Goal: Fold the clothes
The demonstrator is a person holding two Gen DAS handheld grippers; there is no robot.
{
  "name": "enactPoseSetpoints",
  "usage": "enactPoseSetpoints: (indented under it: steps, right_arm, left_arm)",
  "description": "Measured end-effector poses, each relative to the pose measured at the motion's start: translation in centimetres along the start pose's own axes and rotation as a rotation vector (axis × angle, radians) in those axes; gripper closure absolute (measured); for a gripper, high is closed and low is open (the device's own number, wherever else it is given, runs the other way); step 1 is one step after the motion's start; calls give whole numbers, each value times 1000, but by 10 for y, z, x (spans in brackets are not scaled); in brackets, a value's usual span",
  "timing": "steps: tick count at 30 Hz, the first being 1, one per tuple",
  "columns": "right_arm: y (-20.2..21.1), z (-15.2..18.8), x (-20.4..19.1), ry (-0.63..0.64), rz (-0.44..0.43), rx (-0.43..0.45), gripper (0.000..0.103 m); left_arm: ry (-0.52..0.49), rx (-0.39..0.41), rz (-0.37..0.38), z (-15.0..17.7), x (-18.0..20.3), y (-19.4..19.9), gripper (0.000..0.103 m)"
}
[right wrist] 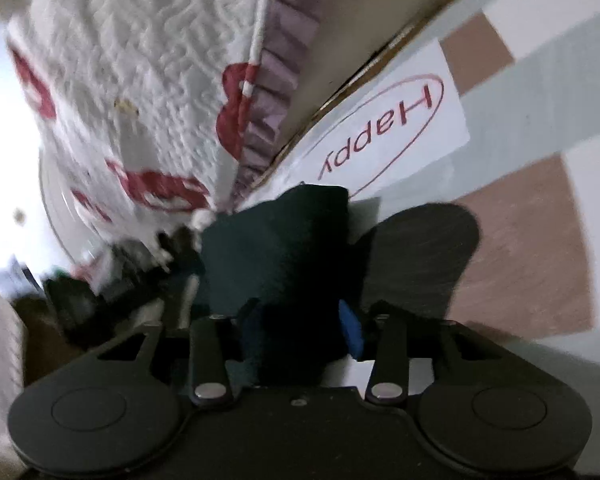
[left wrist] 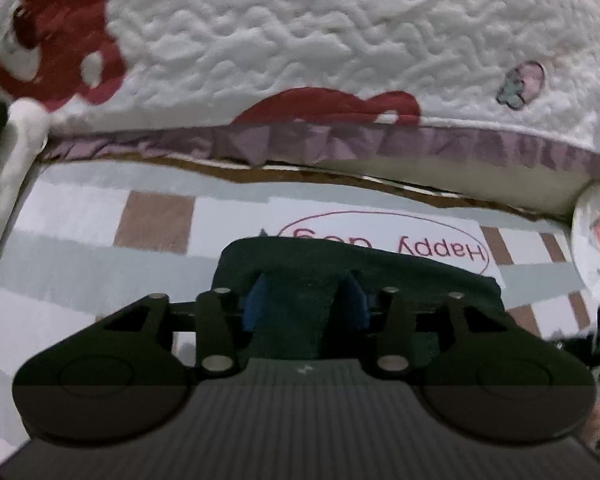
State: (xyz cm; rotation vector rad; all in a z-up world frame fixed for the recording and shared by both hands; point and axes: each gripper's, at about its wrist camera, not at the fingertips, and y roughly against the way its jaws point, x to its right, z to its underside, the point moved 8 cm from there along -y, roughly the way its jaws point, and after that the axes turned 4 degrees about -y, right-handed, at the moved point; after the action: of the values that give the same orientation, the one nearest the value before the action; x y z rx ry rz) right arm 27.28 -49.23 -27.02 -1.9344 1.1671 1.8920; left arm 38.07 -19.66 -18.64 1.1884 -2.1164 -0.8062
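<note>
Both the left gripper [left wrist: 306,302] and right gripper [right wrist: 300,322] pinch the dark garment [left wrist: 352,268] beside the "Happy" label [right wrist: 384,128]; folding seems midway, probably.

The garment [left wrist: 308,276] is dark blue-green. Beneath it, the checked sheet [left wrist: 80,216] shows pale grey-green, white and brown squares, with a white panel [right wrist: 384,128] at 12 o'clock reading "Happy" in a red oval. The quilted cover [left wrist: 300,36] is white with red prints and a mauve frill [left wrist: 340,142]. Gripper pads [left wrist: 256,304] are blue.
</note>
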Motion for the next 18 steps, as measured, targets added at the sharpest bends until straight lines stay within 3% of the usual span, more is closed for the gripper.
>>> enactPoseSetpoints:
  steps: [3, 7, 14, 18]
  right_arm:
    - [-25, -9, -2, -48, 18, 29, 45]
    - [-38, -21, -5, -64, 46, 80, 48]
    - [-33, -34, 5, -175, -10, 73, 49]
    - [-34, -37, 5, -163, -26, 71, 50]
  left_arm:
    - [-3, -35, -30, 0, 0, -12, 58]
    - [62, -83, -41, -1, -8, -17, 58]
    - [93, -103, -47, 7, -17, -21, 56]
    - [94, -112, -37, 6, -19, -25, 56]
